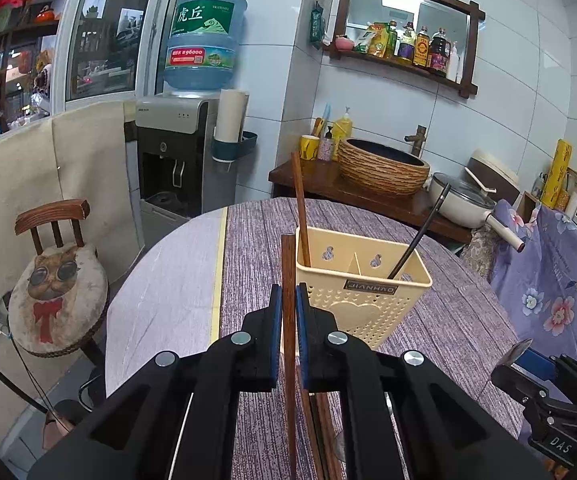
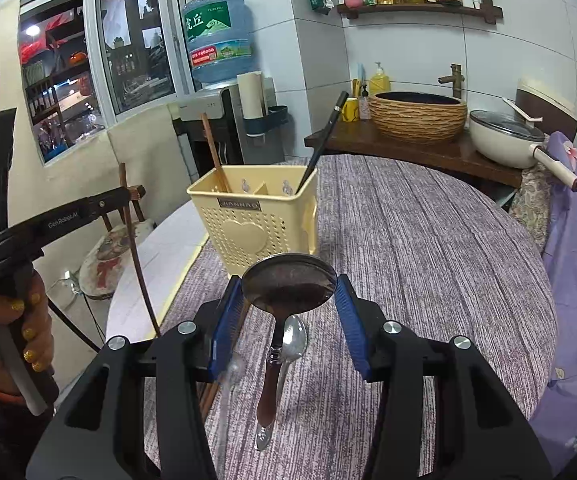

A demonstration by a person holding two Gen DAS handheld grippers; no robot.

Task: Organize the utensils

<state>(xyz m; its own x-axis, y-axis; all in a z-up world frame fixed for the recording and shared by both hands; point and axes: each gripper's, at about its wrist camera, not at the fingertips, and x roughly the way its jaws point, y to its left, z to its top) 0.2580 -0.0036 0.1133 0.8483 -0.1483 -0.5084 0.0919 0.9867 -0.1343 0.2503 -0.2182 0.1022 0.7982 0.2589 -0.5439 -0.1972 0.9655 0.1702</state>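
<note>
Your left gripper (image 1: 288, 308) has its jaws clamped on a brown chopstick (image 1: 288, 280), and your right gripper (image 2: 288, 300) grips a ladle (image 2: 288, 280) by the bowl, its handle hanging toward six o'clock. The cream utensil holder (image 1: 362, 292) sits on the purple tablecloth (image 1: 448, 312) at one o'clock of the left gripper, already holding a brown chopstick (image 1: 300, 208) and a black chopstick (image 1: 420, 232). Under the ladle lie a steel spoon (image 2: 292, 344) and more chopsticks (image 2: 212, 392), while your left hand (image 2: 12, 336) shows at nine o'clock.

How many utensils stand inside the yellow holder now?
2: a brown chopstick in the left compartment of the holder, a black utensil in the right one. Short pieces could be hidden inside.
</note>
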